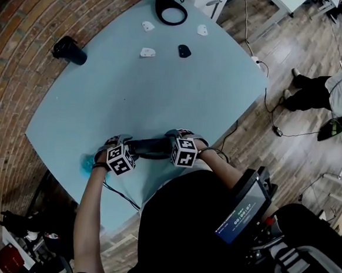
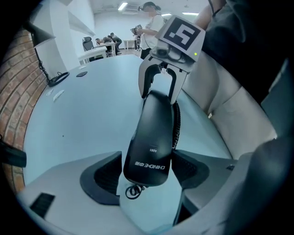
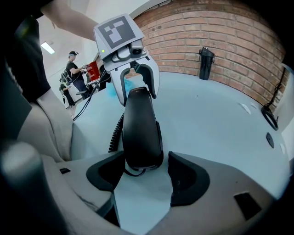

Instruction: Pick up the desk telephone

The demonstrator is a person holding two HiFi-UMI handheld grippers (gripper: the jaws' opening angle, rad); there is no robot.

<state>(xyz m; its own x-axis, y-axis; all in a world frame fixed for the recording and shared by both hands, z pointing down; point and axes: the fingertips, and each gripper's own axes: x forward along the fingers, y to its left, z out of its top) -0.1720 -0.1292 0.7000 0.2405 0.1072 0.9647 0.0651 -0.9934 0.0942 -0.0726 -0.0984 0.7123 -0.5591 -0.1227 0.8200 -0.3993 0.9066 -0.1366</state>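
Both on the telephone handset [image 1: 151, 147], one end each. It lies crosswise at the near edge of the light blue table [image 1: 163, 85].

- left tongs [image 2: 147, 176]: clamped on one end, pads tight on both sides. Only this view shows the print on the handset shell and a small cord loop under the tip.
- right tongs [image 3: 147, 172]: closed on the other end, pads hugging it.
- coiled cord [image 2: 176, 124]: runs along one side of the handset. It shows in both gripper views and is not readable from the head view.
- Cannot tell whether the handset is off the table. No telephone base shows in any view.

Pose: the two tongs point at each other with marker cubes up. The left forearm [image 1: 88, 209] and right forearm [image 1: 221, 166] are bare, bent in front of the torso.

Head view only: small white pieces [image 1: 147, 53], one small black piece [image 1: 184, 51] and a black cable loop [image 1: 171, 10] at the far end of the table, well away from the handset. A black cylinder [image 1: 70, 50] stands by the far left edge, against the brick wall [image 3: 220, 32].

Room: wood floor [image 1: 287, 154], a person sitting on it [image 1: 316, 91], and others standing in the background.
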